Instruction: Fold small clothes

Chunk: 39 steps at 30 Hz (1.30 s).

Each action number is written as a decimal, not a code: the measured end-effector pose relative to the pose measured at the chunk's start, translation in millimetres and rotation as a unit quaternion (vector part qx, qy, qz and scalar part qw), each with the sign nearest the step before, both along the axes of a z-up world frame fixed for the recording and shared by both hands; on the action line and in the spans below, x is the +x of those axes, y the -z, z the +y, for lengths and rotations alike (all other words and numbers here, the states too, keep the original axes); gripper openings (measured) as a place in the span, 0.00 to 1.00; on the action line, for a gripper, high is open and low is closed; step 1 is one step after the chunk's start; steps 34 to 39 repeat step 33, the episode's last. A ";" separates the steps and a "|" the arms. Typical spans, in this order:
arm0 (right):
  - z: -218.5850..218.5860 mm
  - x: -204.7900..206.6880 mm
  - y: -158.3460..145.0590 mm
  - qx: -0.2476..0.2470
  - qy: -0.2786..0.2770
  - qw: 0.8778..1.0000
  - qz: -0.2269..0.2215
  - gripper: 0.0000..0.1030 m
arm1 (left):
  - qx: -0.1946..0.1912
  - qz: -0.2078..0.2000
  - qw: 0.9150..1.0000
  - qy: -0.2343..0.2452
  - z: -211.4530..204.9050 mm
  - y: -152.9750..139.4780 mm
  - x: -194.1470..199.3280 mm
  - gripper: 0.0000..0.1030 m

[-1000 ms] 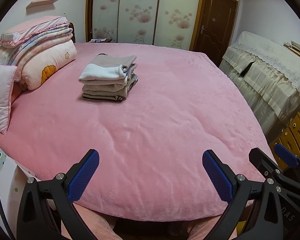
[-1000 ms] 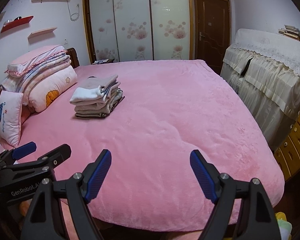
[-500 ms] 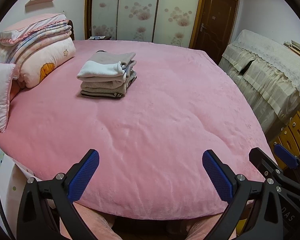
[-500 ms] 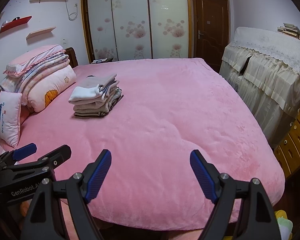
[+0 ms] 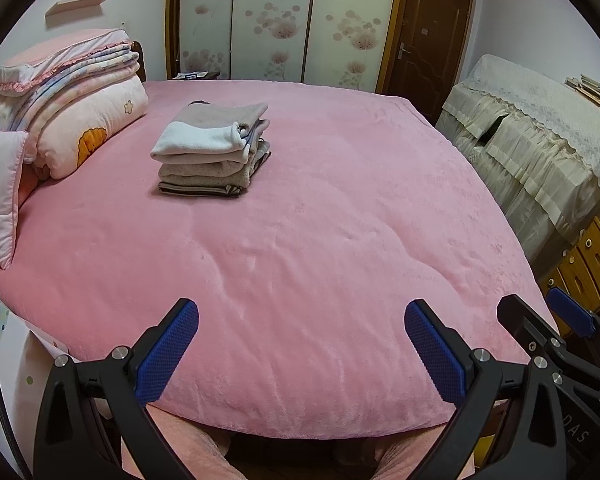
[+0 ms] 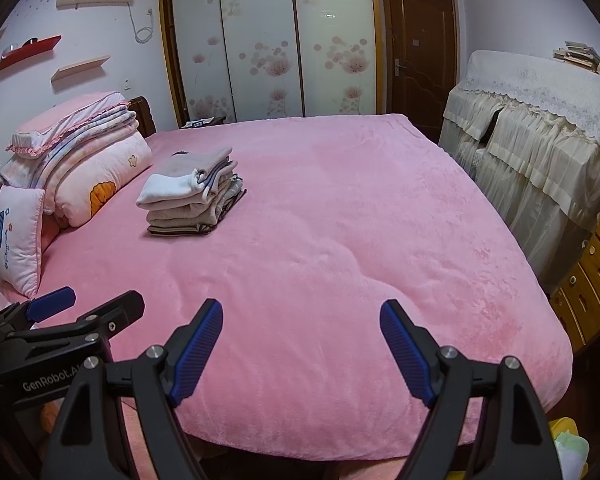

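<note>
A stack of folded small clothes in white, beige and striped brown lies on the pink bed, far from both grippers; the right wrist view shows the stack too. My left gripper hovers open over the bed's near edge, nothing between its blue pads. My right gripper is likewise open and empty over the near edge. In the right wrist view the left gripper appears at the lower left; in the left wrist view the right gripper appears at the lower right.
Folded quilts and a pillow are piled at the bed's left side. A lace-covered piece of furniture and wooden drawers stand to the right. A wardrobe with sliding doors and a brown door are behind.
The views shifted very slightly; the clothes stack sits a little lower in the left wrist view. Both grippers stayed open and empty.
</note>
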State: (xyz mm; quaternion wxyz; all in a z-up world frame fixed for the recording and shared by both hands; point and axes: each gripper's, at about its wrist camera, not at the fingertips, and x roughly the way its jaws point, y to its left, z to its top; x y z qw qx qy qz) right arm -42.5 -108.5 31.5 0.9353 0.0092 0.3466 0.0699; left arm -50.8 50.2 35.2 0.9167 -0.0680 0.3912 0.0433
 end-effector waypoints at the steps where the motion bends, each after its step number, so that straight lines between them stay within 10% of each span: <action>1: -0.1 -0.1 0.2 0.000 0.000 1.000 0.000 0.79 | 0.001 0.000 1.000 0.000 0.3 0.0 0.1 0.99; 39: 1.7 6.4 12.5 0.005 0.009 1.000 0.014 0.79 | -0.006 0.030 1.000 0.005 -4.6 11.8 14.8 0.99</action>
